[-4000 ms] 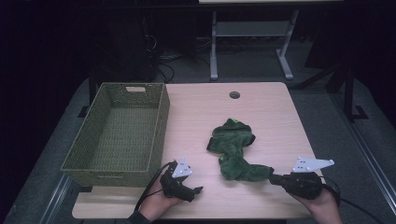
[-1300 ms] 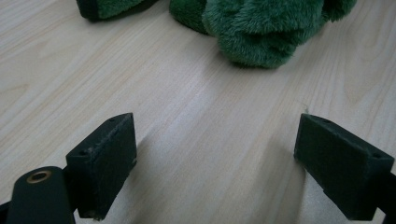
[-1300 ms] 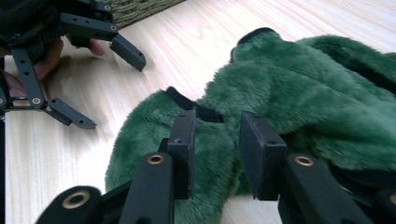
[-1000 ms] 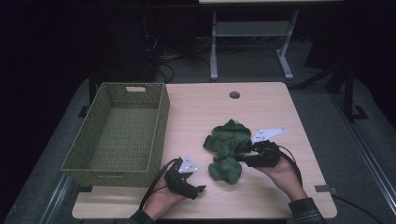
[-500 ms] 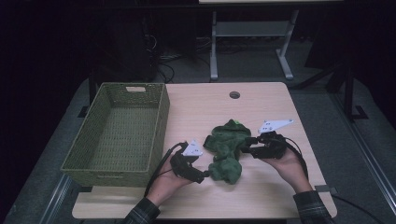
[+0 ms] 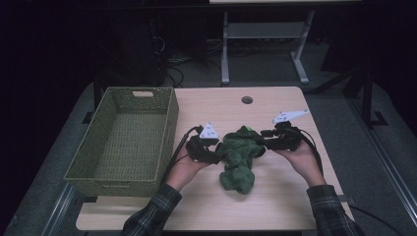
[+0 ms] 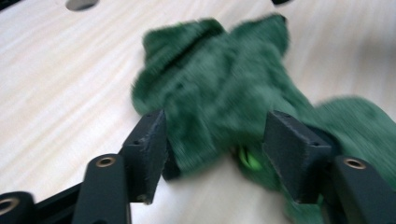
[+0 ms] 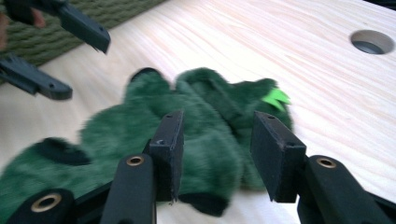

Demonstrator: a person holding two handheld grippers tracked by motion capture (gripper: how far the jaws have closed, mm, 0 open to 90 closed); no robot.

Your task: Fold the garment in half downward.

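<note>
Left gripper (image 7: pixel 212 154), just closing half-wide around the green cloth's (image 6: pixel 239 157) basket-side (image 6: pixel 123 142) edge, should bite deeper, while my right gripper (image 8: pixel 215 154) seemingly already pinches its far fold.

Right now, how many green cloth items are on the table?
1: a single crumpled green cloth lies on the table right of the basket, between the left gripper and right gripper. Its folds could hide something smaller.
</note>
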